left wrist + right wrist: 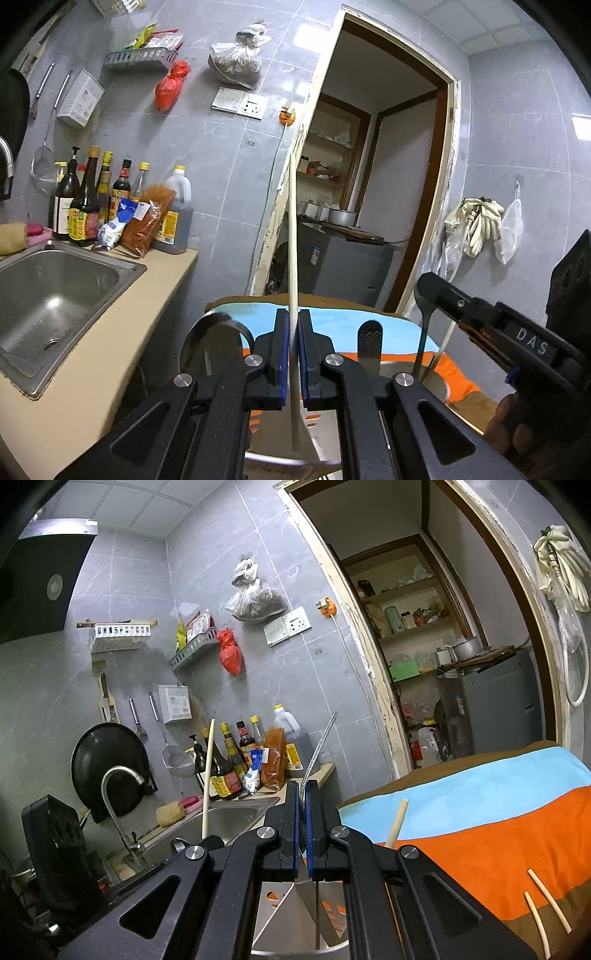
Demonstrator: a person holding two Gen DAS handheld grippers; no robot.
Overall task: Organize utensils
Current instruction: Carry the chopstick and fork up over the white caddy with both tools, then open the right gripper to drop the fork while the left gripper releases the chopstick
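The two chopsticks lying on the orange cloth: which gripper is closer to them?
Right. The right gripper, shut on a metal utensil, has the two loose chopsticks just off its right side. The left gripper, clamping a chopstick, sits farther left, toward the sink.

Blue, orange and brown striped cloth (480, 812); pale wooden chopstick (293, 258); black tongs (293, 354), blue pads.

Chopstick (293, 236) upright between left tongs (293, 354)
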